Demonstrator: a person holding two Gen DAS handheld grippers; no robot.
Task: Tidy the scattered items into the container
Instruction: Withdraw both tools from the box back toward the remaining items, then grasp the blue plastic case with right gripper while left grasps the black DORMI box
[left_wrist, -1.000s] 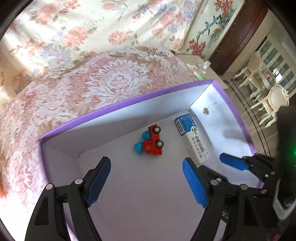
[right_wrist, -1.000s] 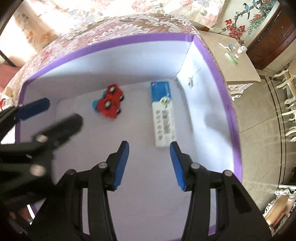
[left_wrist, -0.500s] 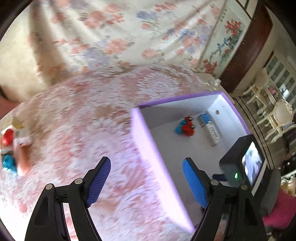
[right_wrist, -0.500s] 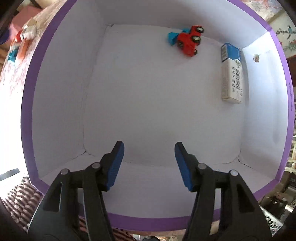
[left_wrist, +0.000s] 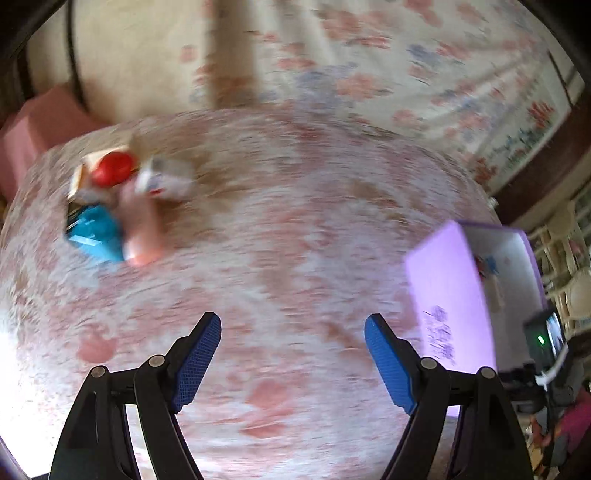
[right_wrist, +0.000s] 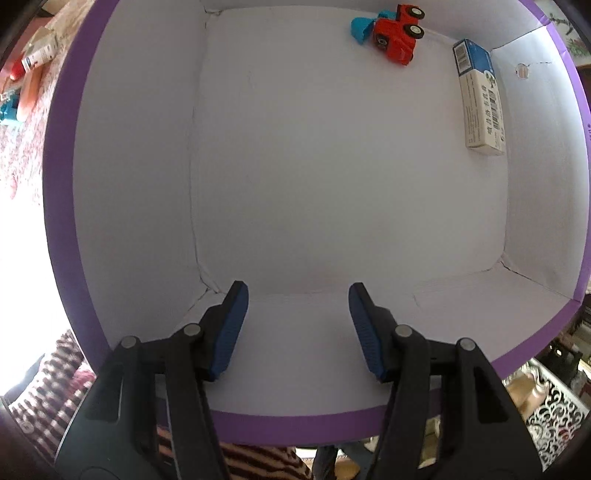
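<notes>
My left gripper hangs open over the lace tablecloth, with nothing between its blue pads. Far up and left of it lies a blurred pile: a red item, a small white box, a blue item and a pink tube. The purple box stands at the right. My right gripper points down into that purple box, open and holding nothing. A red toy truck and a blue-and-white carton lie in the box's far corner.
The right gripper's body with its small screen shows beside the box. A floral cloth hangs behind the table and a pink cushion sits at the far left. A striped fabric lies below the box's near rim.
The left view has swung left, from inside the box to the tablecloth, and the pile has come into sight. The right gripper has drawn back to the box's near wall, jaws slightly wider.
</notes>
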